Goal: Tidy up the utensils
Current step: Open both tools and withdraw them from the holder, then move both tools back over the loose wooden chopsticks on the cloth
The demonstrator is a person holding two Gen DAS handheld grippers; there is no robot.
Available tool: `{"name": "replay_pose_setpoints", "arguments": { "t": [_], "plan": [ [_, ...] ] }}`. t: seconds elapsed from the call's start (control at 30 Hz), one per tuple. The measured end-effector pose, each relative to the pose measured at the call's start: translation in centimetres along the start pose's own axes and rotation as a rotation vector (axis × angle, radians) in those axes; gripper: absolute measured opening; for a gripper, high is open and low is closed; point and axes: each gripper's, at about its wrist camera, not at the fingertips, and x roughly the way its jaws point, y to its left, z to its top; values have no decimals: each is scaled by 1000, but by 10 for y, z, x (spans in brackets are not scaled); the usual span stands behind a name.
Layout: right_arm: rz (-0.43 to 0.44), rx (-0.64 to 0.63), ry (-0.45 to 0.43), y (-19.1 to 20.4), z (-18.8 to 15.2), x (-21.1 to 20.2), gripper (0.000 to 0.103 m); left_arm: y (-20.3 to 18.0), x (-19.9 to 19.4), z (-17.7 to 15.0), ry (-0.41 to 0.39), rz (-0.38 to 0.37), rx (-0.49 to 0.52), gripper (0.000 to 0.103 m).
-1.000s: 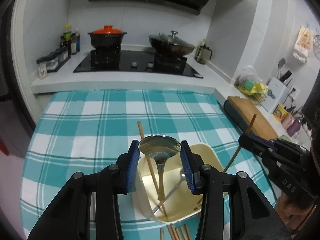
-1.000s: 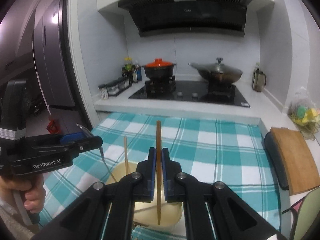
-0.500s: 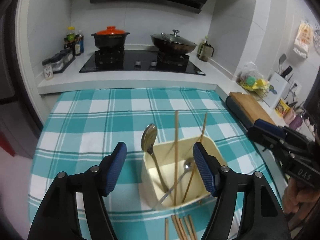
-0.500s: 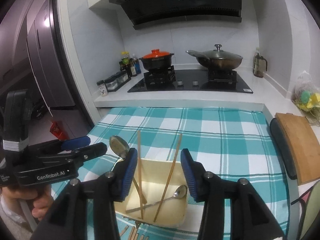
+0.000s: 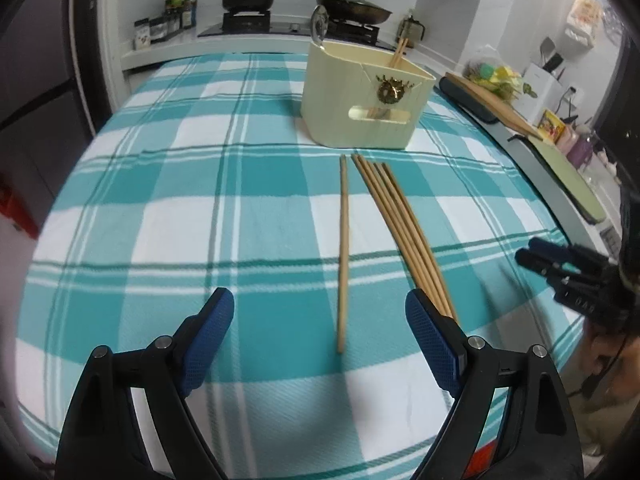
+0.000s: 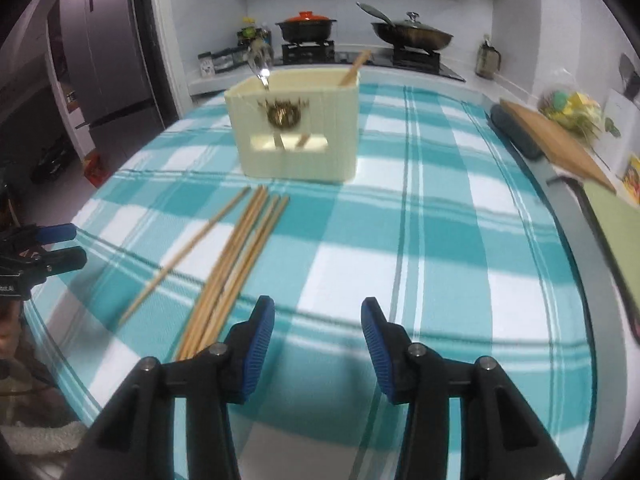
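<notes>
A cream utensil box (image 5: pixel 366 96) stands on the teal checked cloth; it also shows in the right wrist view (image 6: pixel 296 126). A spoon (image 5: pixel 319 26) and chopsticks (image 5: pixel 400 50) stick out of it. A single chopstick (image 5: pixel 343 248) lies on the cloth in front of the box, with a bundle of several chopsticks (image 5: pixel 404 232) to its right; the bundle also shows in the right wrist view (image 6: pixel 236 268). My left gripper (image 5: pixel 320 336) is open and empty, low over the near end of the single chopstick. My right gripper (image 6: pixel 318 340) is open and empty, just right of the bundle's near end.
The table's near edge lies just under both grippers. A wooden cutting board (image 6: pixel 556 136) and dark mat (image 5: pixel 468 100) sit on the counter to the right. The stove with a red-lidded pot (image 6: pixel 306 26) and a wok (image 6: pixel 412 34) is behind. A fridge (image 6: pixel 104 52) stands left.
Both grippers have opened, let the spoon and chopstick go into the box, and drawn back and down to the table's near edge over the loose chopsticks.
</notes>
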Motion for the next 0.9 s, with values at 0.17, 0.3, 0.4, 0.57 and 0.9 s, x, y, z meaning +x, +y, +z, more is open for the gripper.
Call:
{"name": "replay_pose_setpoints", "arguments": {
  "t": [0.17, 0.3, 0.4, 0.57, 0.9],
  "plan": [
    [-112, 76, -27, 8, -38, -10, 46, -18, 6, -20, 1, -2, 17, 89],
    [-156, 86, -21, 8, -45, -10, 46, -28, 13, -28, 2, 46, 53, 89],
    [-167, 84, -9, 11, -48, -9, 46, -28, 14, -32, 13, 30, 38, 89],
    [-164, 73, -3, 13, -49, -7, 46, -29, 16, -32, 16, 43, 42, 89],
    [-187, 60, 13, 14, -50, -1, 46, -25, 19, -36, 23, 53, 32, 89]
  ]
}}
